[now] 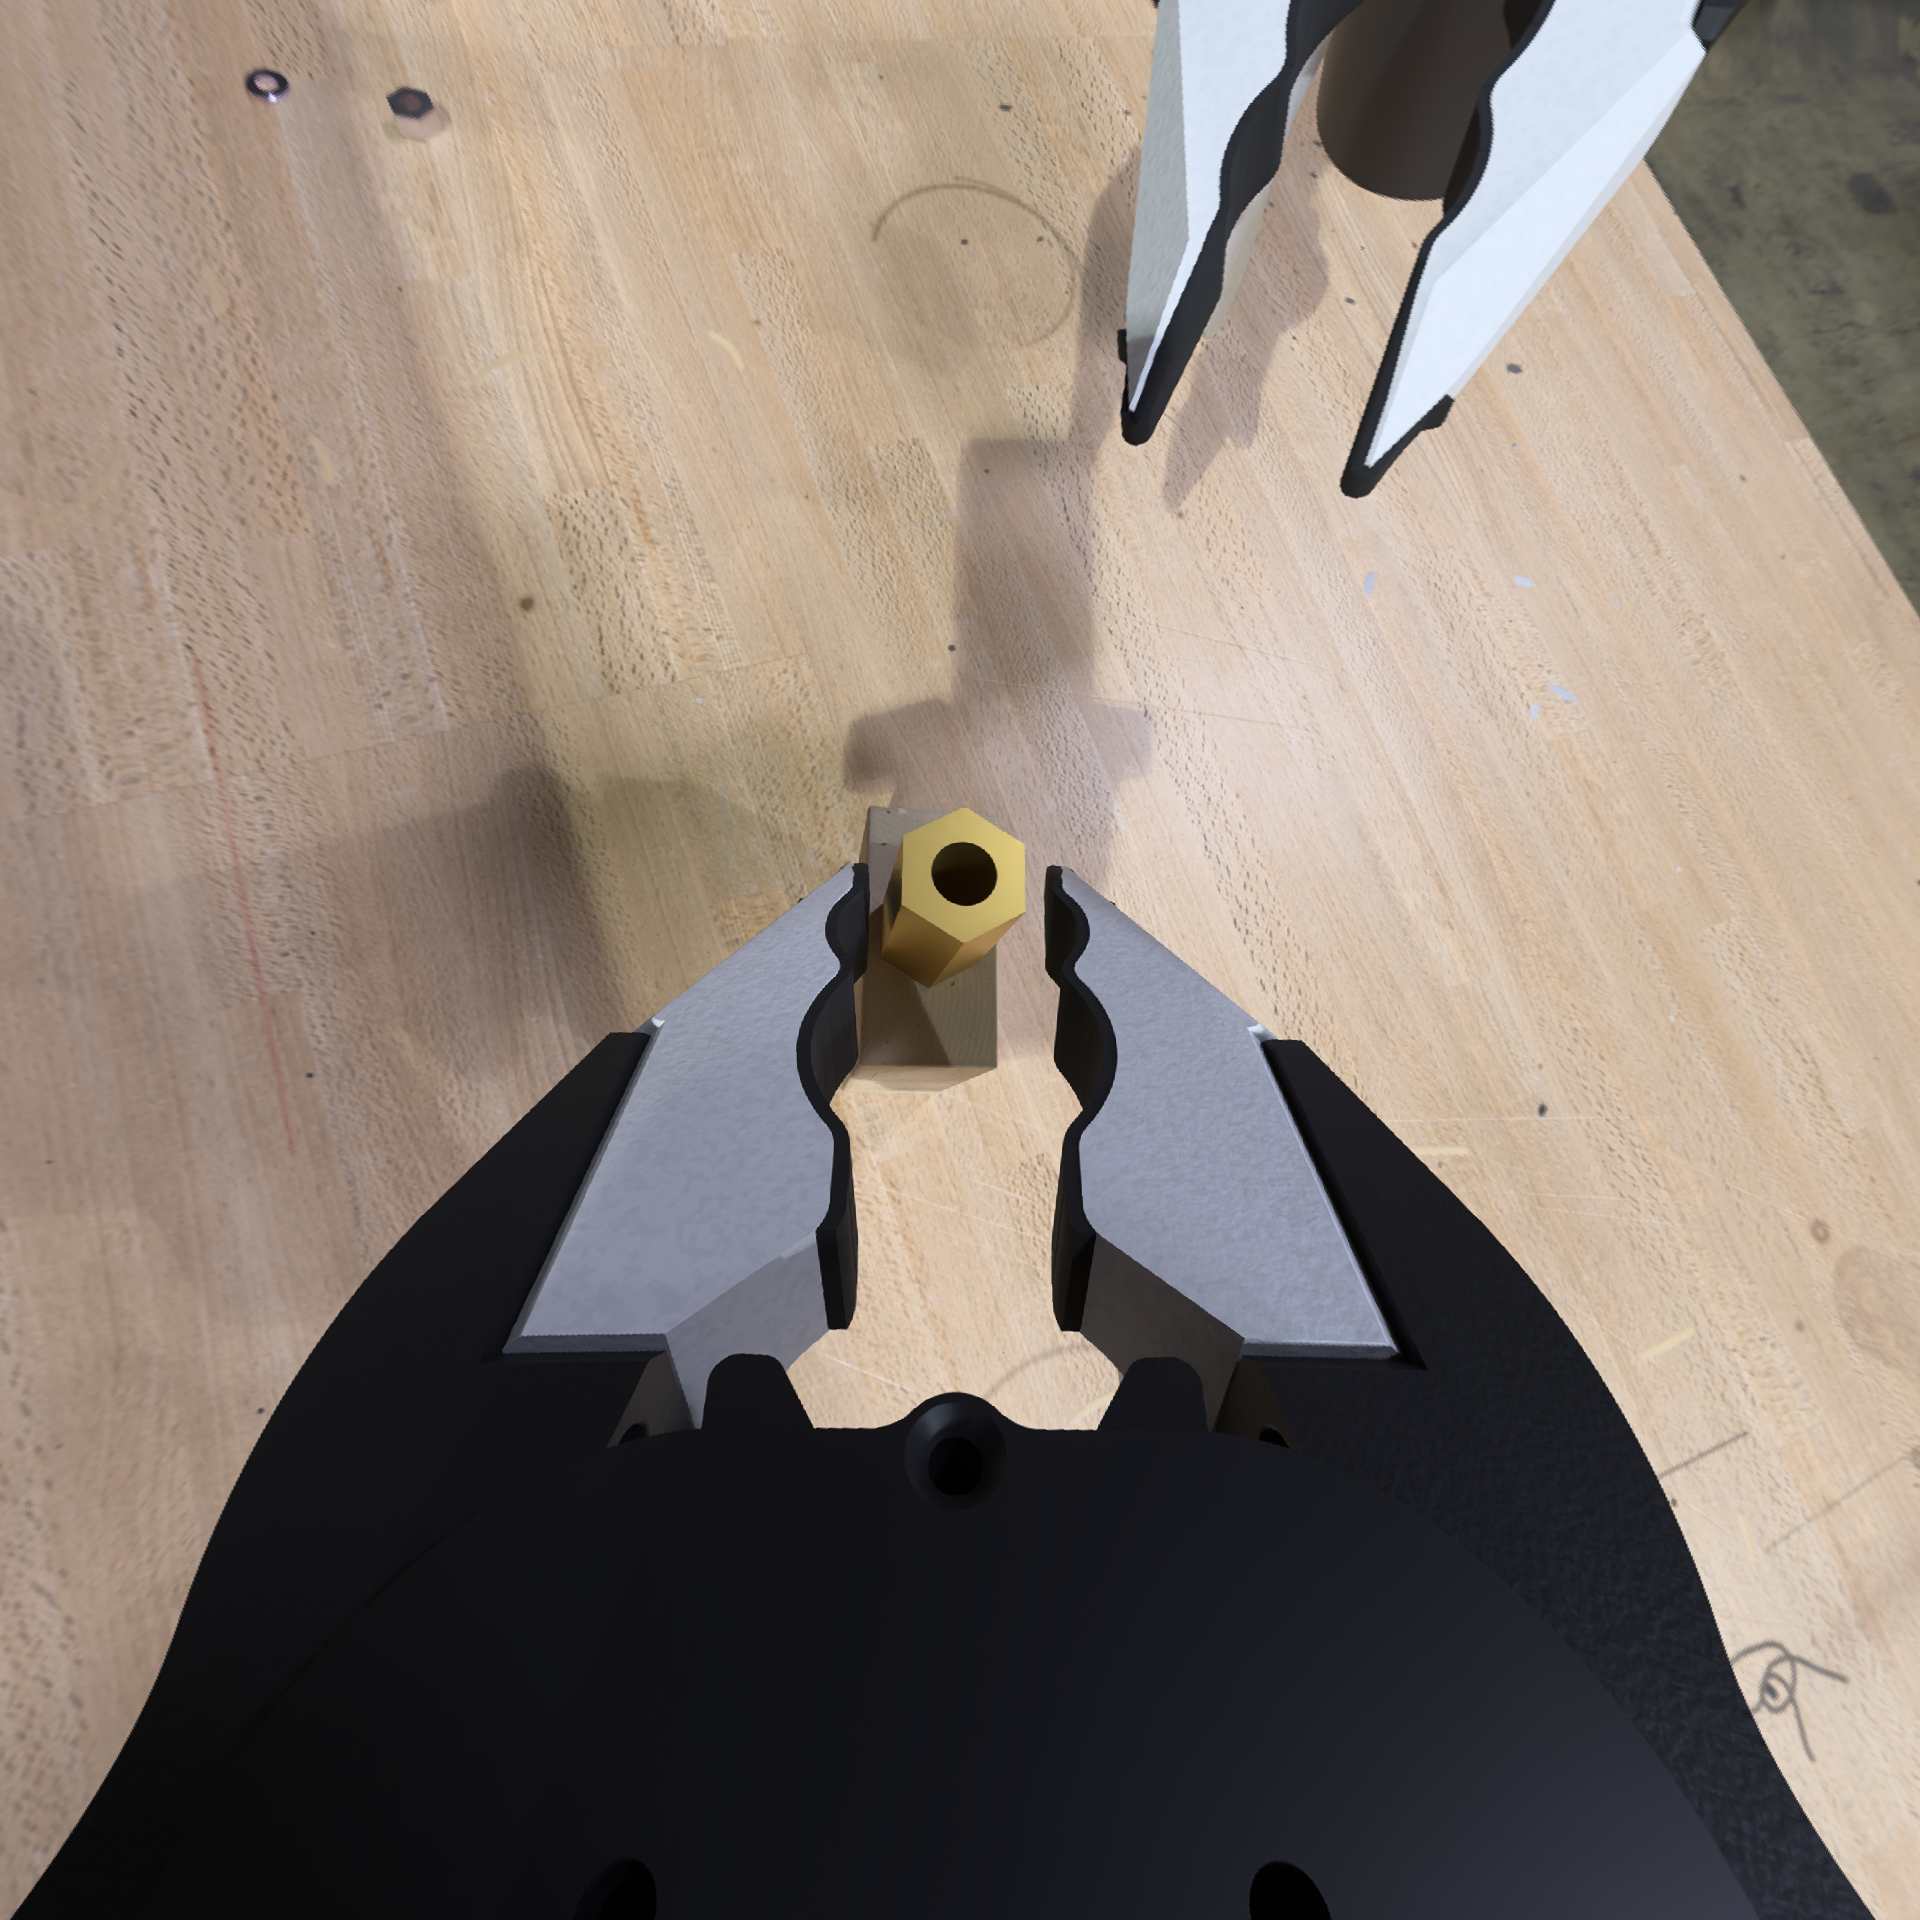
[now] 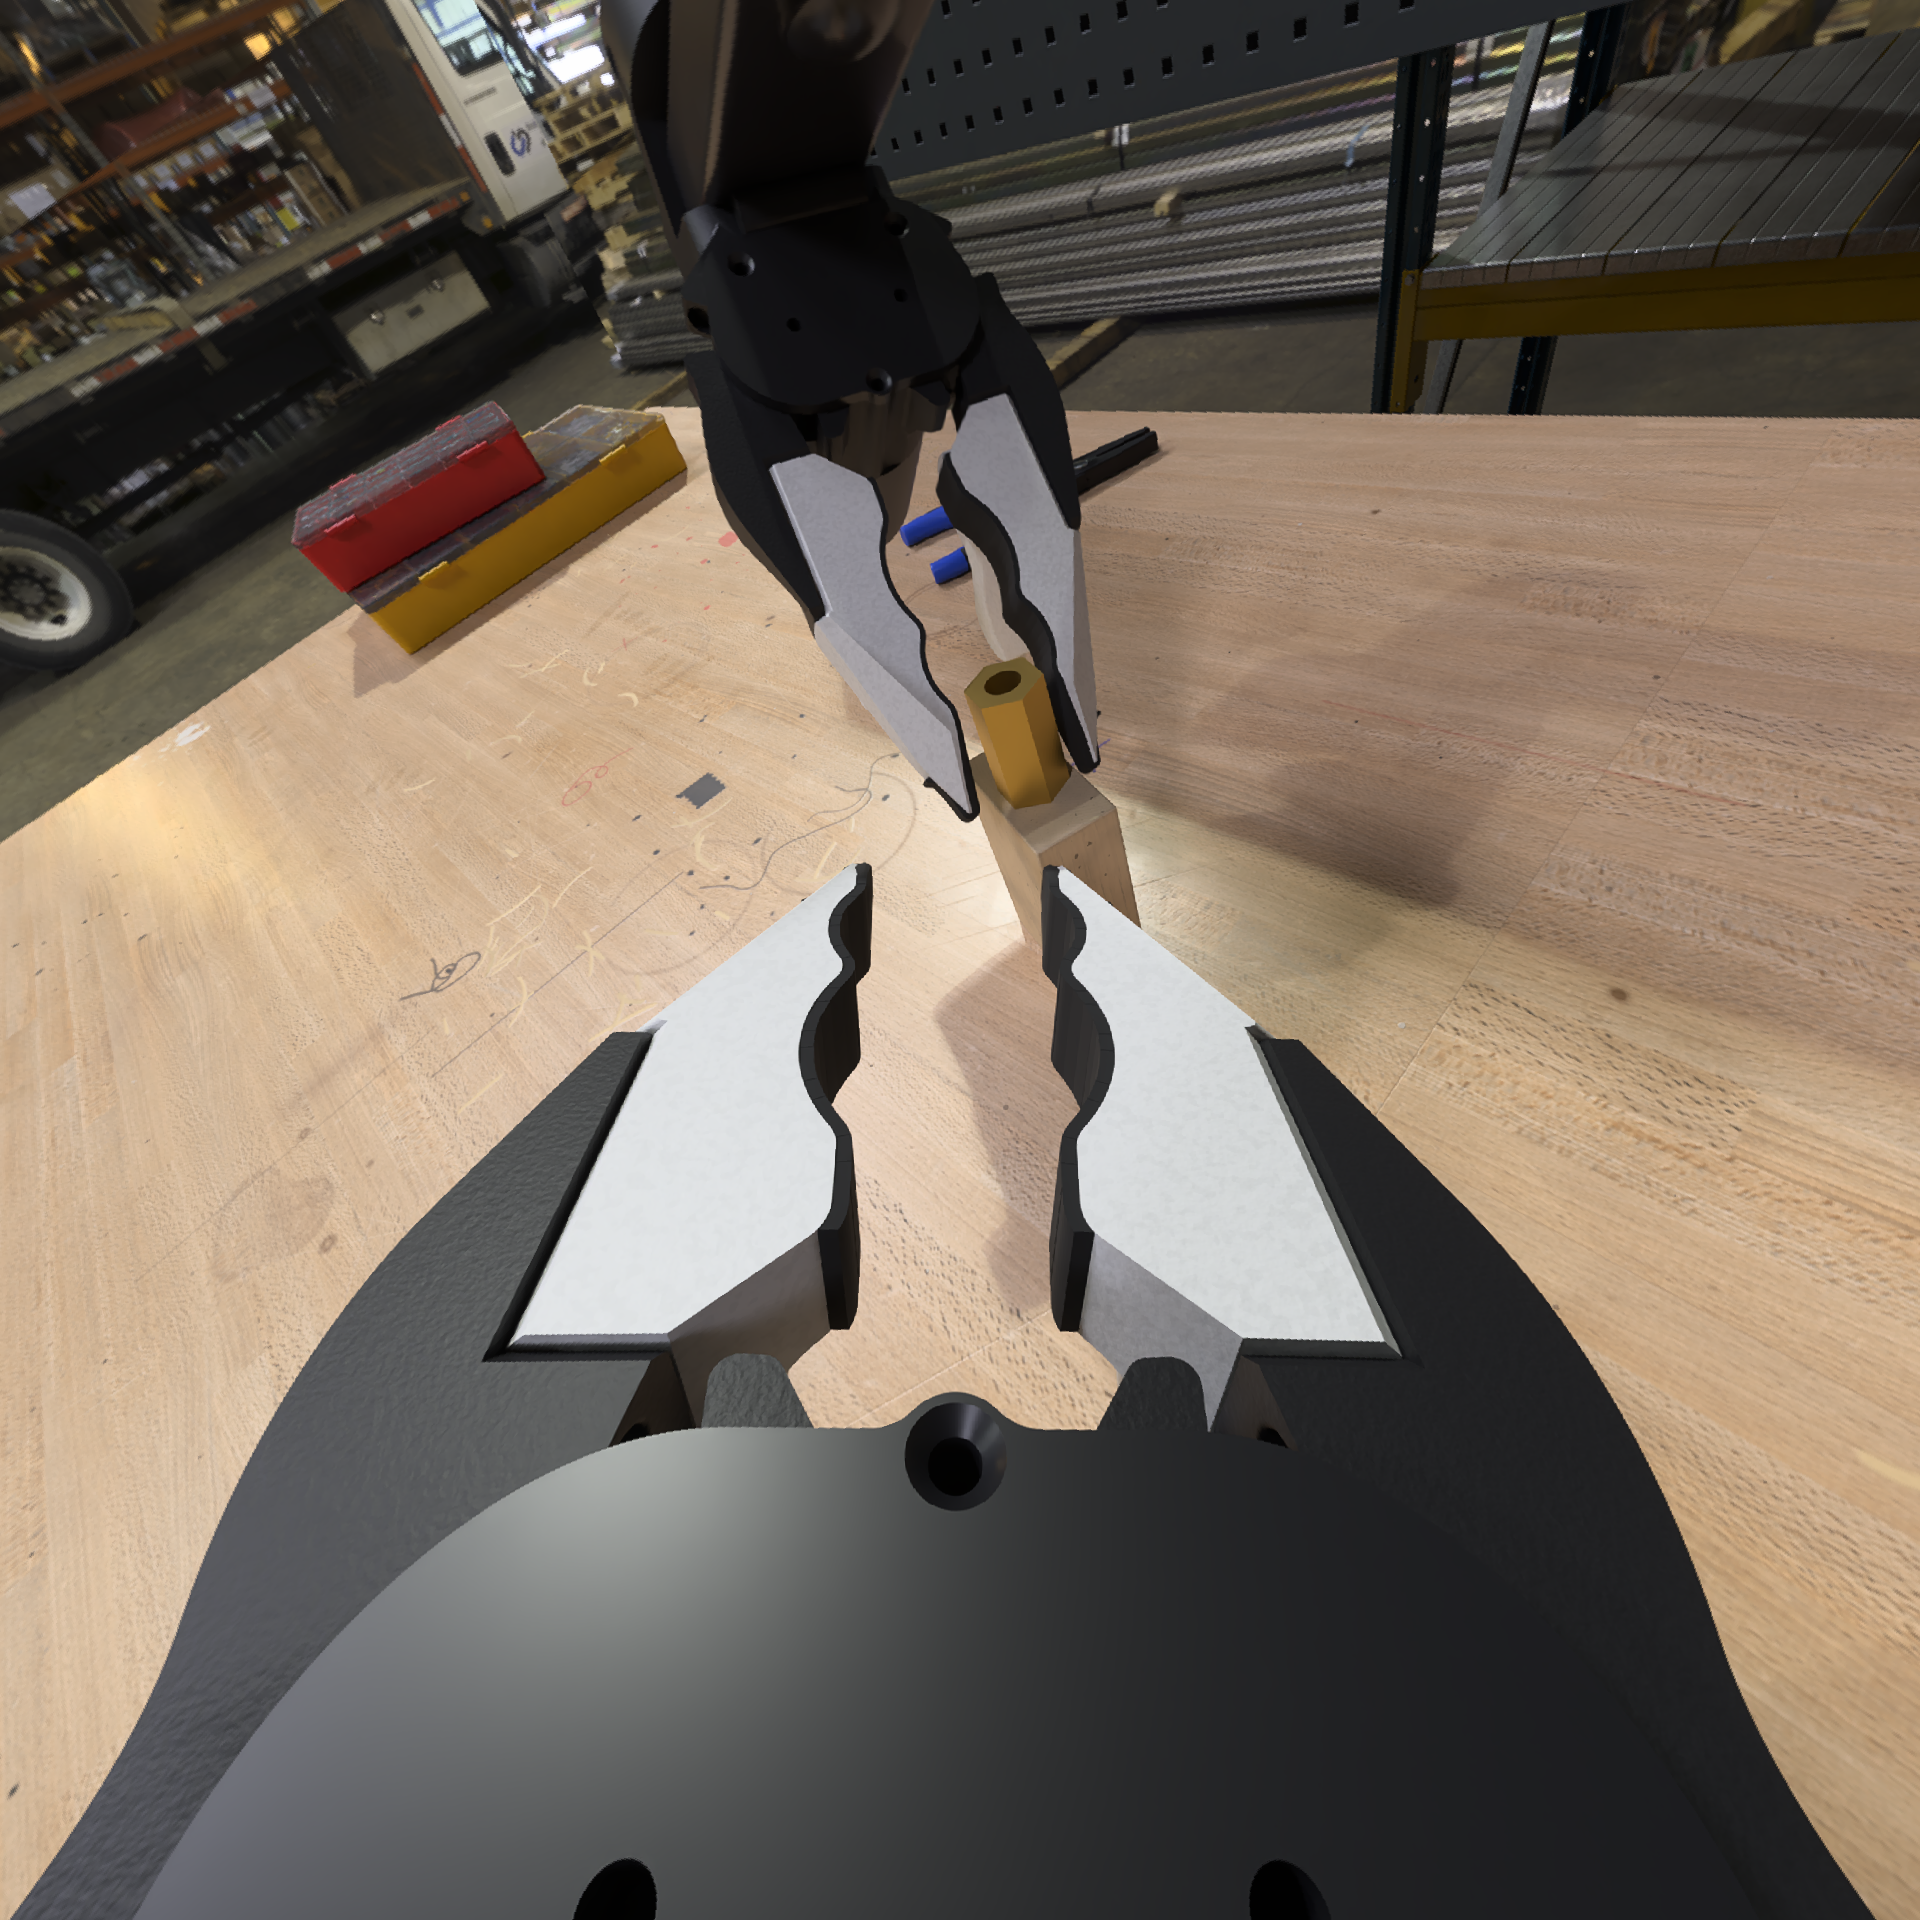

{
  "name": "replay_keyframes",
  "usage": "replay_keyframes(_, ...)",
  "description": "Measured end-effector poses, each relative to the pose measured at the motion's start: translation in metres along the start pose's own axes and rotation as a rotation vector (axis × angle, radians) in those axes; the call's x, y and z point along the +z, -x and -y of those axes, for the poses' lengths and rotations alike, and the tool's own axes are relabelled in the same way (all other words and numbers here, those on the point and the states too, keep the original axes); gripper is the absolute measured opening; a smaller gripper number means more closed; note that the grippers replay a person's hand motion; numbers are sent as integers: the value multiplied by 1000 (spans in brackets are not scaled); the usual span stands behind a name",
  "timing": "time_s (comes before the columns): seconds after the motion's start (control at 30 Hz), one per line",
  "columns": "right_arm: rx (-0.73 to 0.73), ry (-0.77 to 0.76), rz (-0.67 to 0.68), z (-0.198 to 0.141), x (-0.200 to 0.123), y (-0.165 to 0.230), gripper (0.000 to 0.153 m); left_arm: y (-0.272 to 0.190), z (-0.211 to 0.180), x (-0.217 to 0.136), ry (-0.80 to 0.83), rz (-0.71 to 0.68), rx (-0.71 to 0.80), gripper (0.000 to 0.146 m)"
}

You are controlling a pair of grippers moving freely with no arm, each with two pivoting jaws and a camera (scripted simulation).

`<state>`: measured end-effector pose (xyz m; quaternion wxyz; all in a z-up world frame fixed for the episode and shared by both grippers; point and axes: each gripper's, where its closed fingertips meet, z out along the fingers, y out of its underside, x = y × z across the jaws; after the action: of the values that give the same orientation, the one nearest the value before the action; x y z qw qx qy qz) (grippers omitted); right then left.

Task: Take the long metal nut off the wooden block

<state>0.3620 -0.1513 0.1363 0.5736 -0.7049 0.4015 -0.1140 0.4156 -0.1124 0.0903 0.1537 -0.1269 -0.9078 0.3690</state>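
Observation:
A long brass hex nut stands upright on a small wooden block on the workbench. My left gripper is open and points down over it, one finger on each side of the nut; a gap shows at the right finger. In the right wrist view the nut sits on top of the block, between the fingertips of the left gripper. My right gripper is open and empty, just short of the block. It shows in the left wrist view beyond the nut, to the right.
A red parts box on a yellow one stands at the bench's far left edge. Blue pieces and a black tool lie behind the left gripper. A small washer and a small nut lie far off. The bench edge runs close to the right gripper.

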Motion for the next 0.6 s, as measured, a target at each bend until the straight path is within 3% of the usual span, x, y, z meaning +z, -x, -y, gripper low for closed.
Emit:
replay_keyframes(0.2,16,-33,-8,4,-5,-4,31,-1,8,-15,-73,37,37,21)
replay_keyframes(0.6,33,13,-12,-6,-3,-10,32,-2,7,-24,-43,139,76,21)
